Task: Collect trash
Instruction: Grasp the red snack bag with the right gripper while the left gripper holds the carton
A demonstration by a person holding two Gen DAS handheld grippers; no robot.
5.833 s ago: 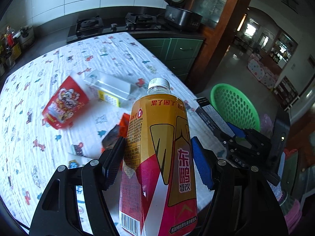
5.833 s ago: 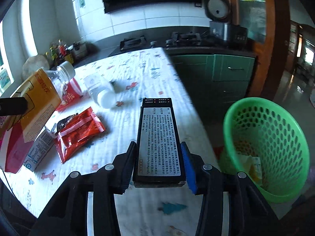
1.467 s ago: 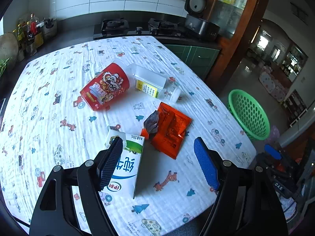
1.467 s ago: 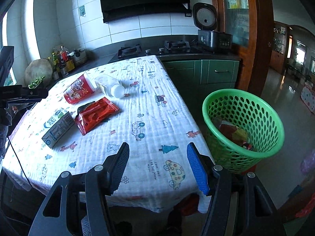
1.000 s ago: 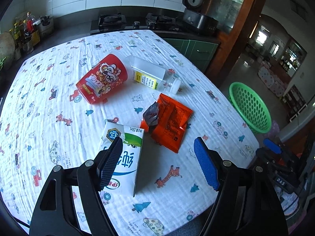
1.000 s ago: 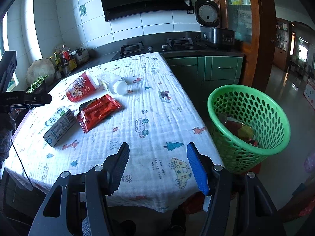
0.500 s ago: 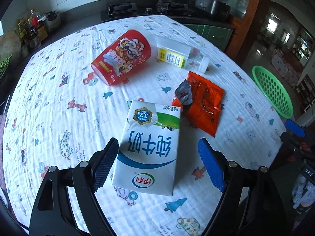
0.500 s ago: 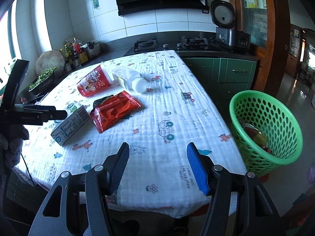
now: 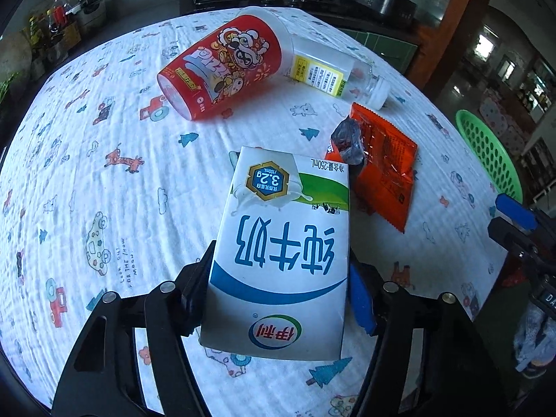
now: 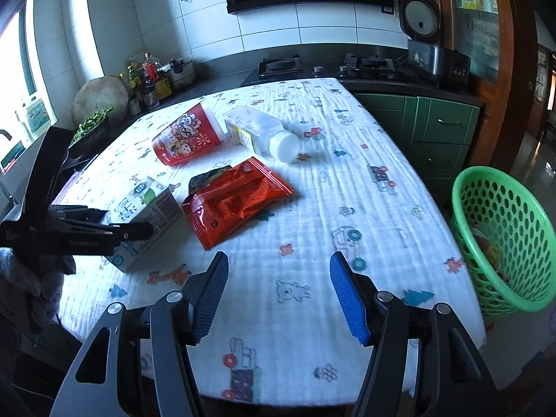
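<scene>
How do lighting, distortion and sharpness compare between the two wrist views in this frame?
Left wrist view: strong fisheye bending of the table; milk carton sharp and evenly lit, corners dark. Right wrist view: daylight from the window at the left washes out that side; table edges curve; green basket and red wrapper readable, with a bluish cast.

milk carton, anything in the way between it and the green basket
The milk carton sits between the left gripper's fingers. On the table, the orange snack wrapper lies beside it toward the green basket. Lifted over that, nothing else visible blocks the way; the right gripper hovers open nearby.
</scene>
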